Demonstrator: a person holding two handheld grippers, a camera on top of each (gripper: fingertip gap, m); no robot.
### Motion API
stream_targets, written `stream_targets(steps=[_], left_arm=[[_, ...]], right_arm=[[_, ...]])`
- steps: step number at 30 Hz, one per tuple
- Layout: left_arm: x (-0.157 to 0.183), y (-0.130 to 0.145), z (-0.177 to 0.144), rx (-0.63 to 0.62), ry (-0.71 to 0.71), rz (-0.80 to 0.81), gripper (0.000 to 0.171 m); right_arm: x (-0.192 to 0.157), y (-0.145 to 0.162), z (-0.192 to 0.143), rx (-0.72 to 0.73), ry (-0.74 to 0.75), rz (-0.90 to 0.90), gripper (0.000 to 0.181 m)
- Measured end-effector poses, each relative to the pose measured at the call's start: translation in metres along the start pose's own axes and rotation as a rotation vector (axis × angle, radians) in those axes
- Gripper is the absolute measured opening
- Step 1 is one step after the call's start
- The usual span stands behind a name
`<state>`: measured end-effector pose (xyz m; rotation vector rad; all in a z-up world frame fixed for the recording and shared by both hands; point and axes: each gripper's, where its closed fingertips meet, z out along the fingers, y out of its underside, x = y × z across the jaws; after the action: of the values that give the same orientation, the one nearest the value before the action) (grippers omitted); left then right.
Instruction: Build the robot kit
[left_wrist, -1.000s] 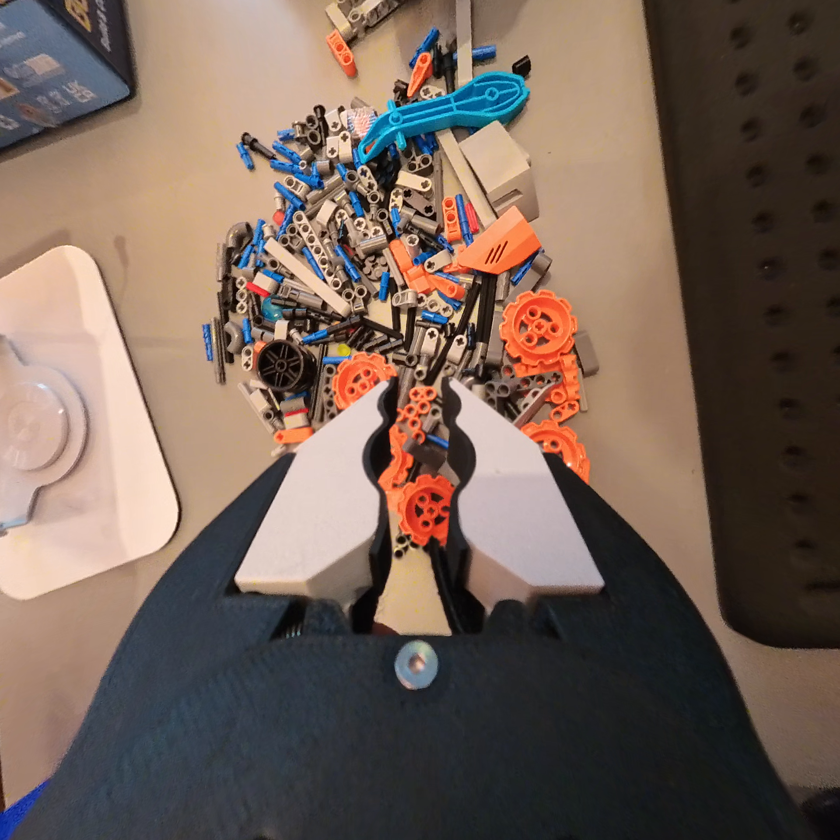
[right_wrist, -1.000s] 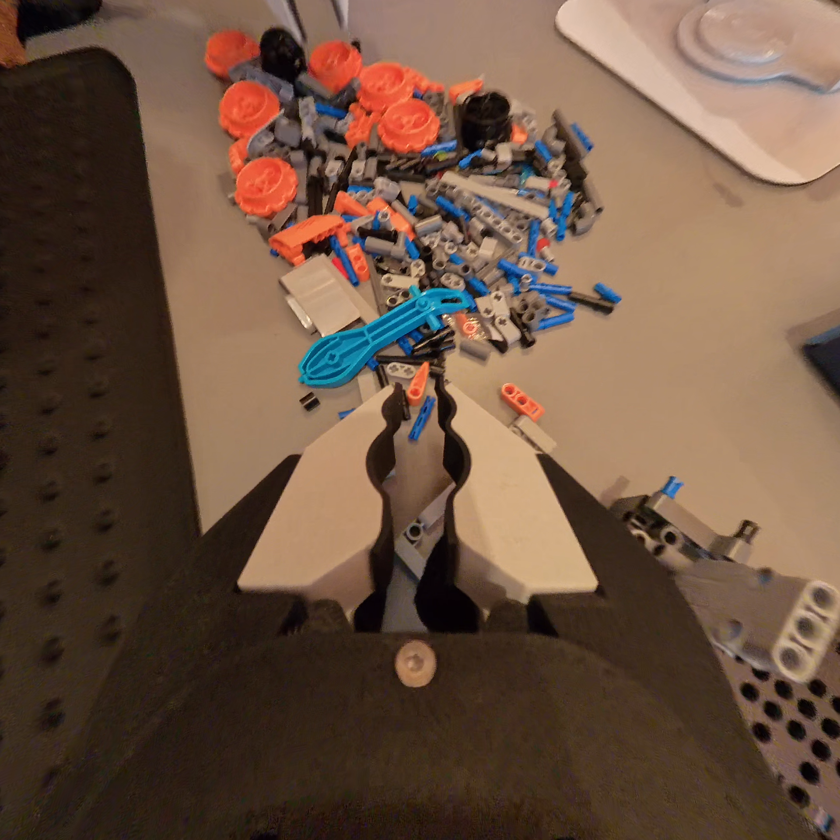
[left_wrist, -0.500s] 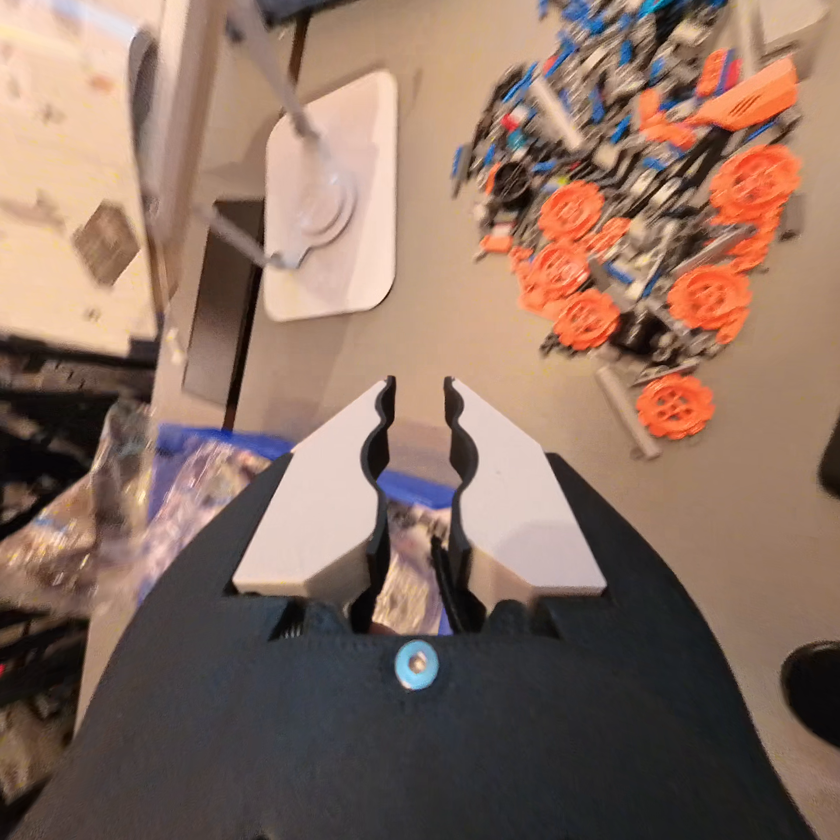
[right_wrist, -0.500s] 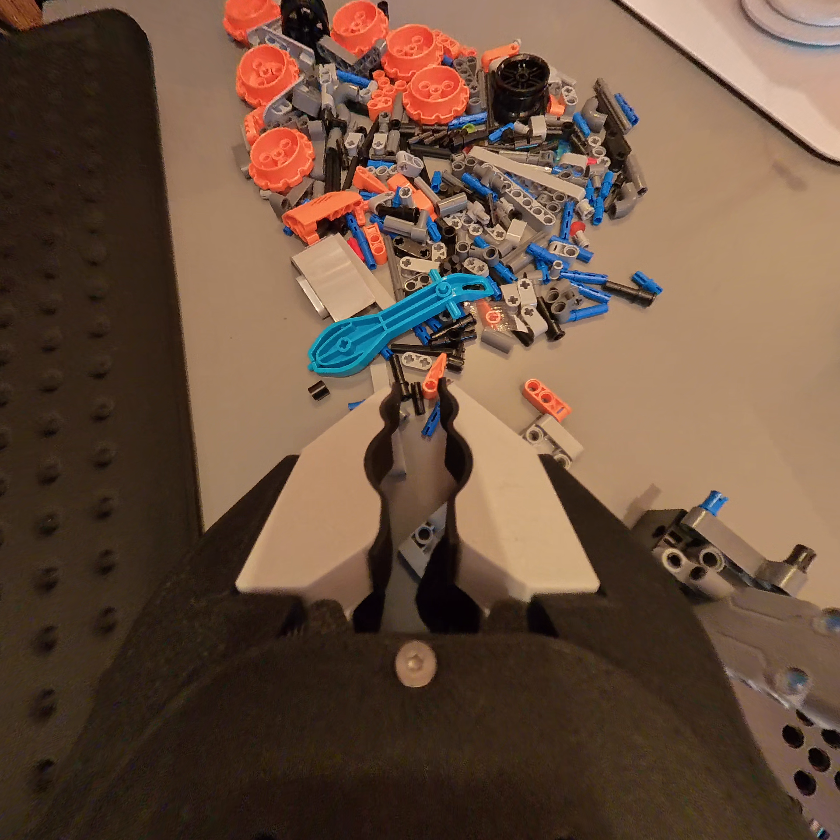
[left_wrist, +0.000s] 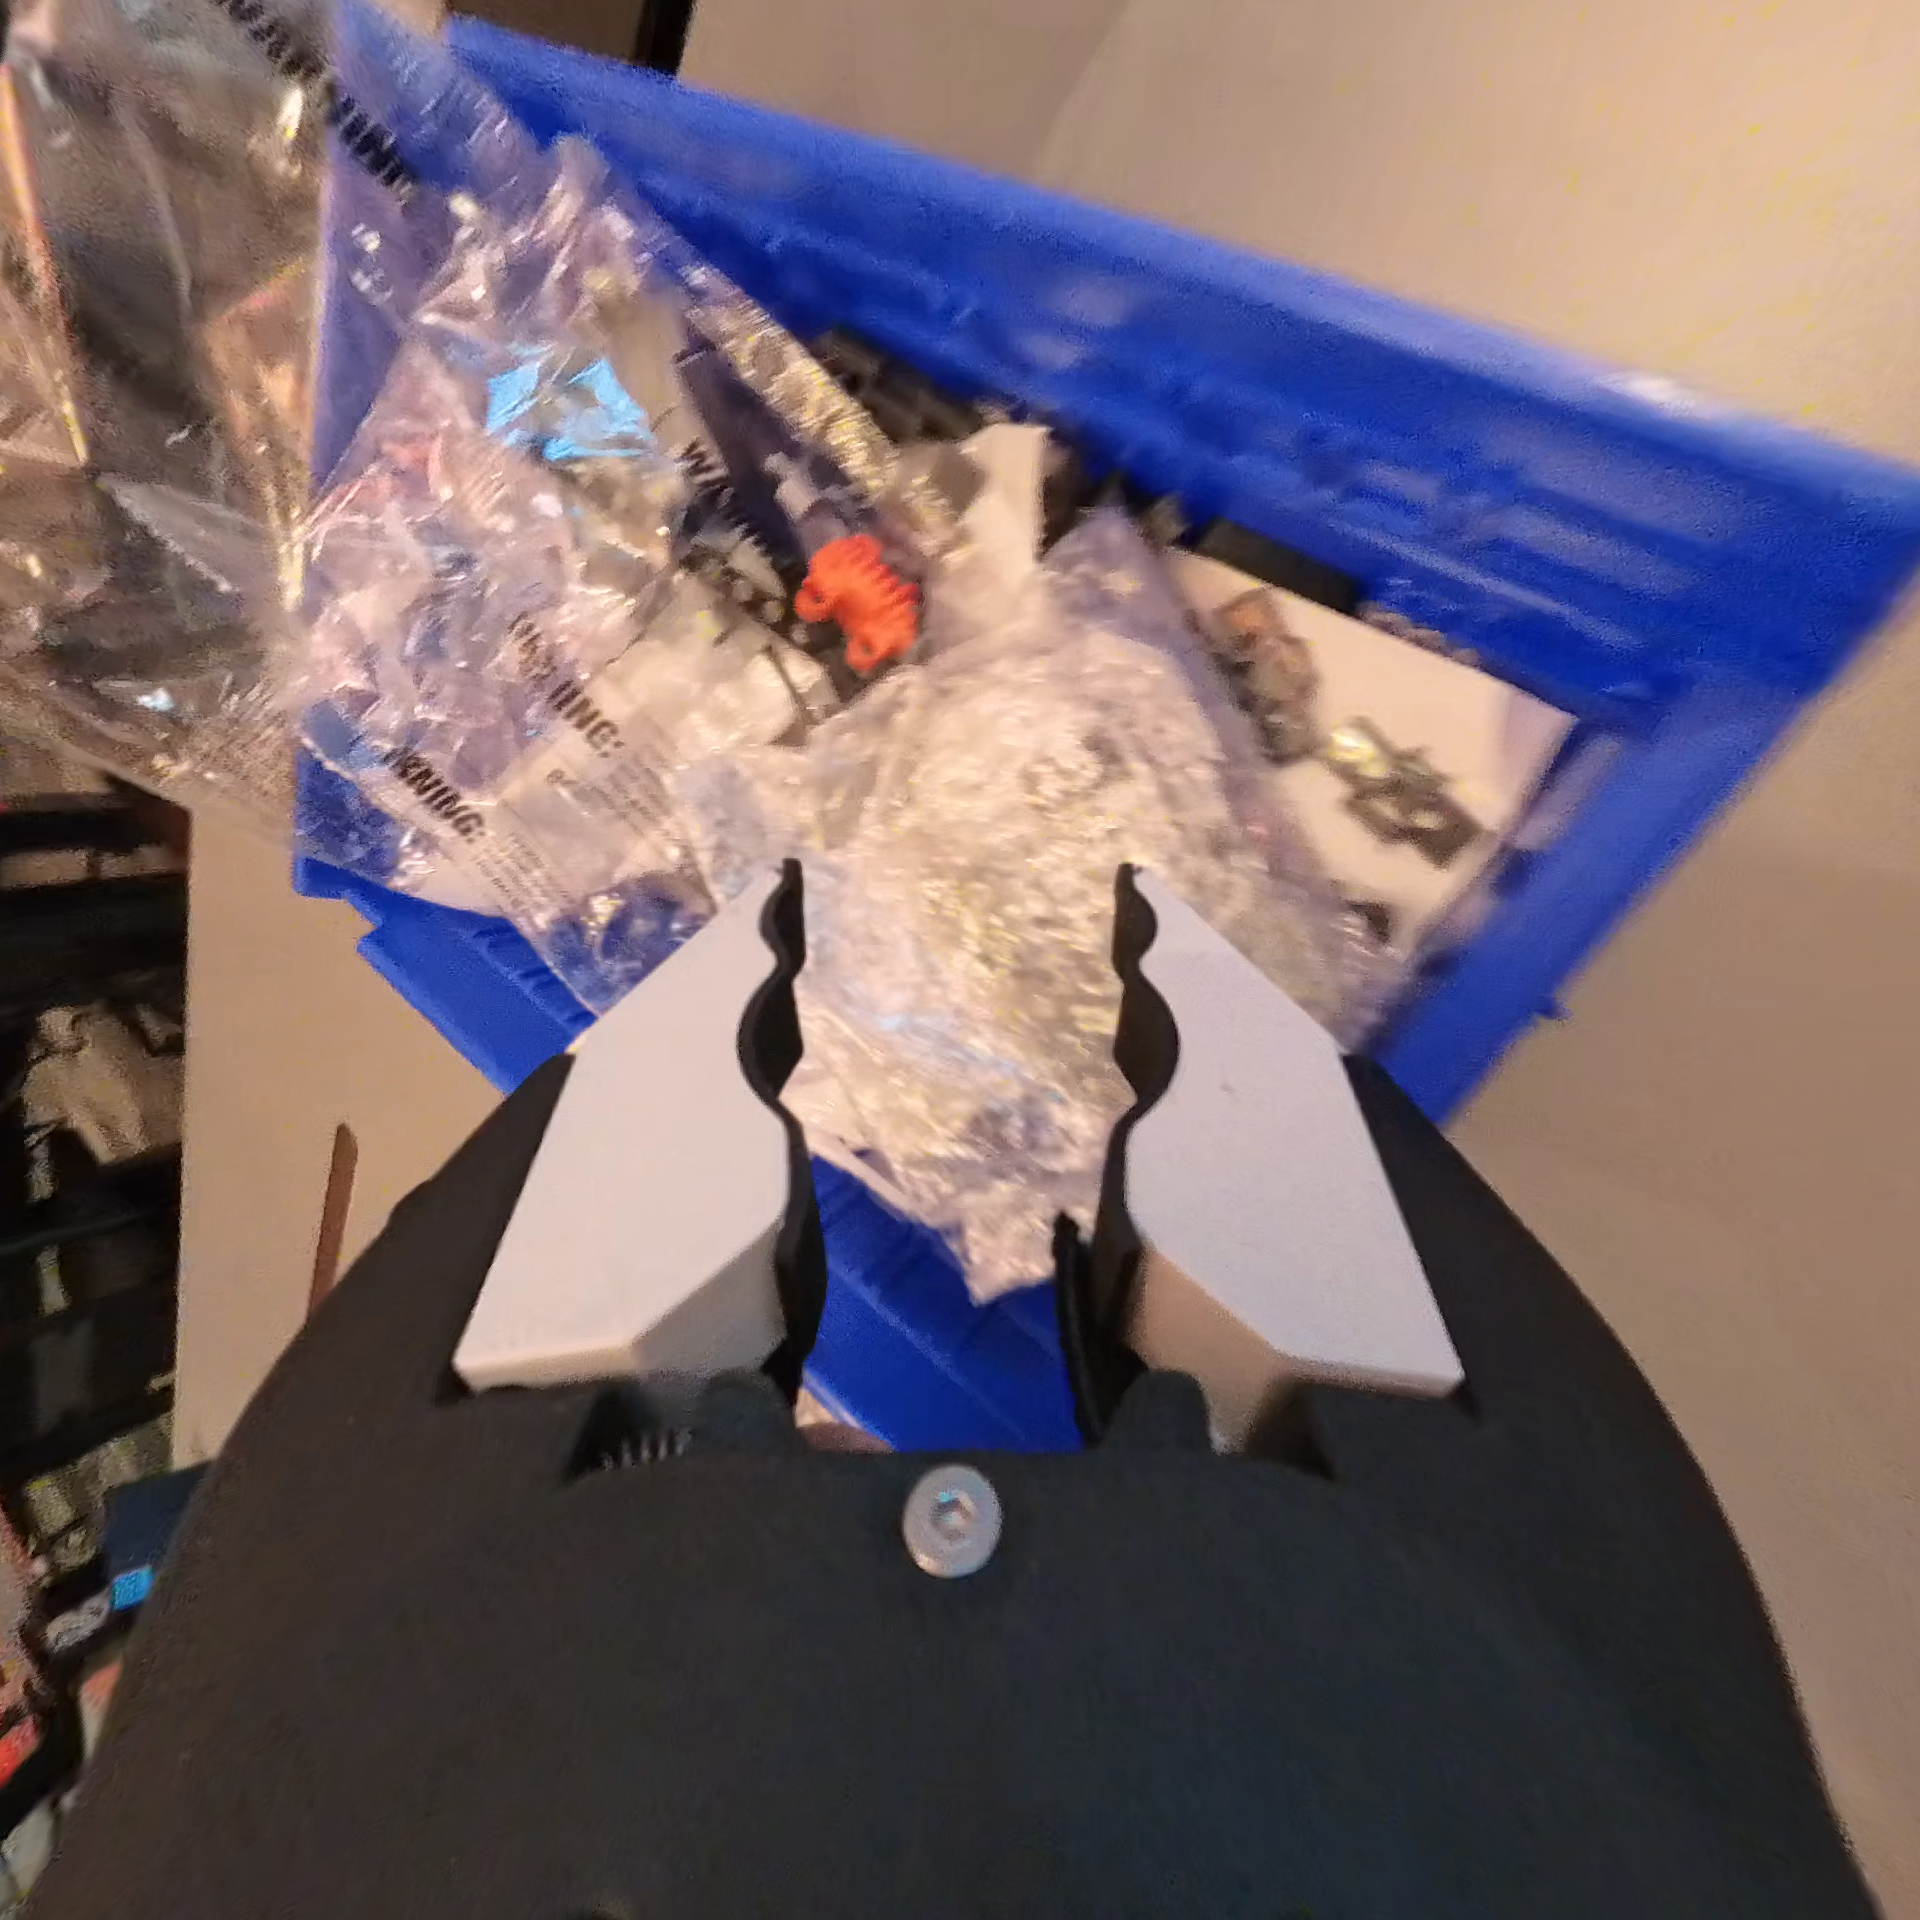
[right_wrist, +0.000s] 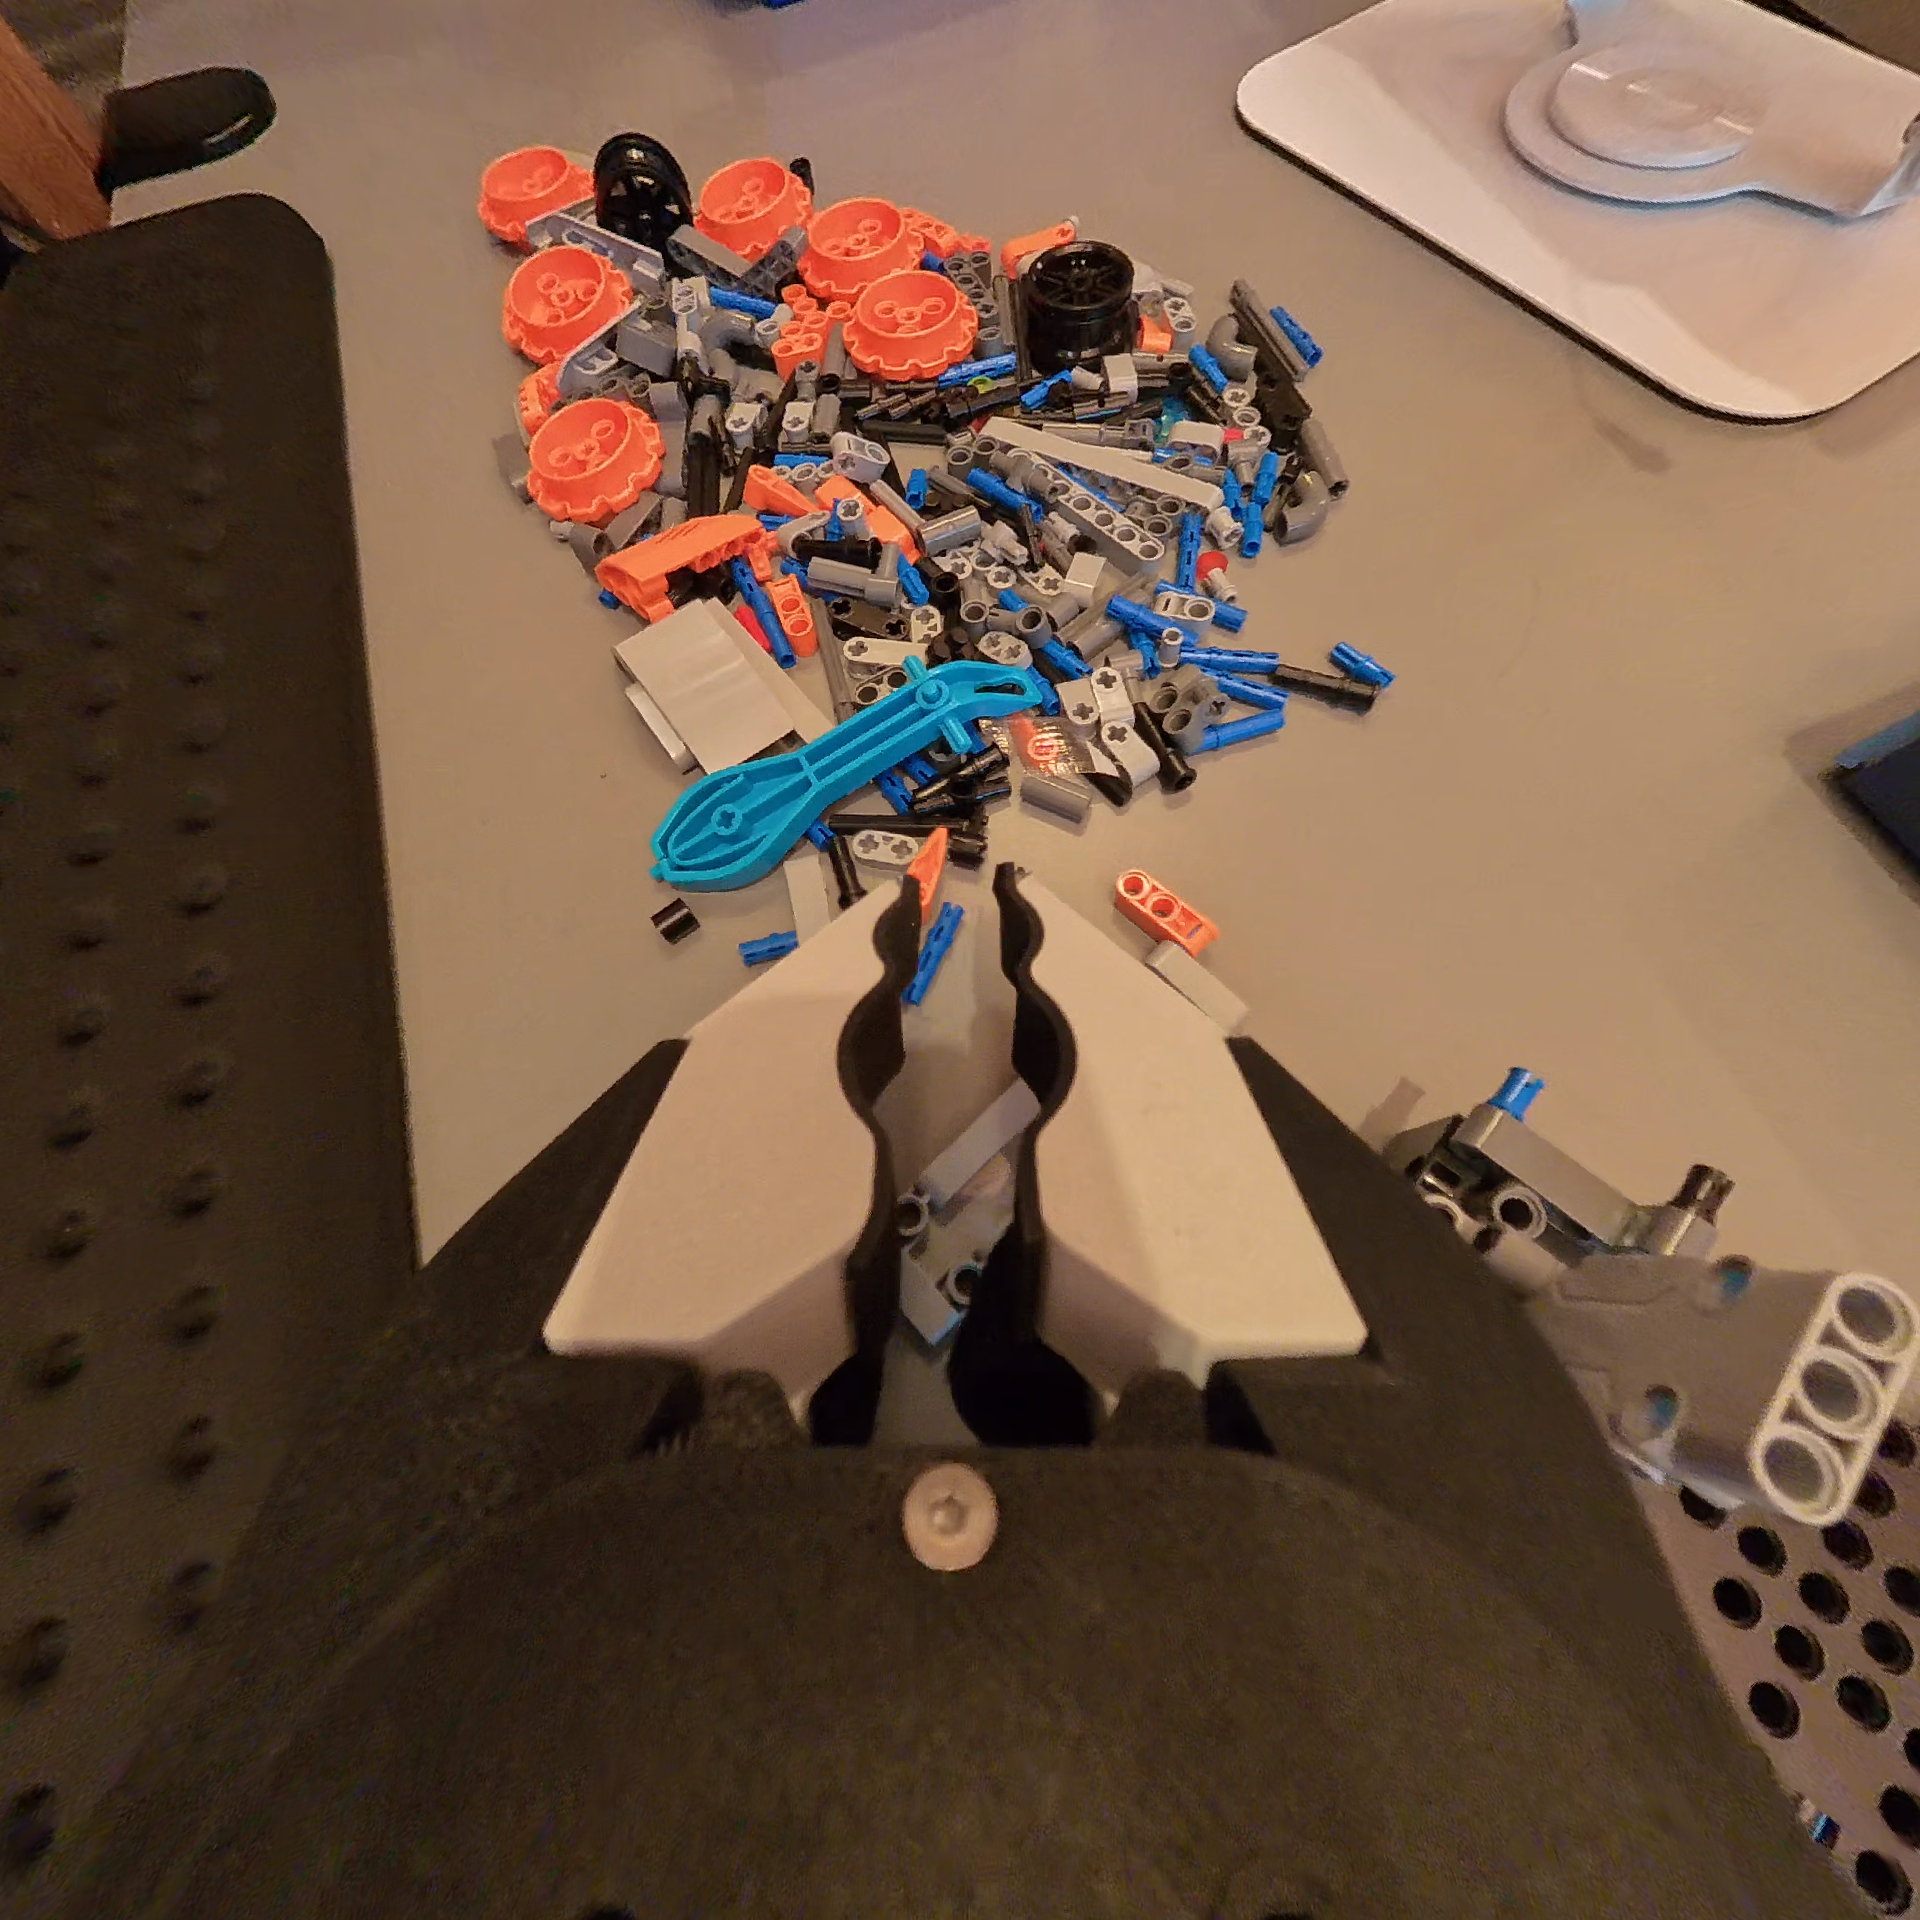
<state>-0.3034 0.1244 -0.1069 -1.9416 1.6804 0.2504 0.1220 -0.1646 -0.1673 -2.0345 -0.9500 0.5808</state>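
Note:
My left gripper (left_wrist: 958, 873) is open wide and empty, hovering over a blue bin (left_wrist: 1299, 416). The bin is filled with crumpled clear plastic bags (left_wrist: 966, 831). A small orange piece (left_wrist: 857, 613) lies among them. My right gripper (right_wrist: 956, 881) hovers low at the near end of a pile of small building parts (right_wrist: 935, 499). Its jaws are a narrow gap apart with nothing between the tips. A blue pin (right_wrist: 933, 954) and a grey beam (right_wrist: 971, 1164) on the table show through the gap. A cyan tool (right_wrist: 831, 774) lies just ahead to the left.
A black studded mat (right_wrist: 156, 779) runs along the left of the right wrist view. A white tray (right_wrist: 1455, 239) sits far right. A grey part-built model (right_wrist: 1662, 1309) and a perforated plate (right_wrist: 1829, 1662) are near right. An orange beam (right_wrist: 1164, 912) lies right of the fingers.
My left gripper swung left, away from the parts pile, to the blue bin and opened wider. My right gripper stayed by the pile's near end and shifted only slightly.

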Motion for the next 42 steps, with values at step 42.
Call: stream_targets(steps=[42], left_arm=[[-0.103, -0.038, 0.005, 0.237, -0.079, -0.203, 0.0]], right_arm=[[0.023, 0.005, -0.009, 0.038, 0.069, 0.075, 0.011]])
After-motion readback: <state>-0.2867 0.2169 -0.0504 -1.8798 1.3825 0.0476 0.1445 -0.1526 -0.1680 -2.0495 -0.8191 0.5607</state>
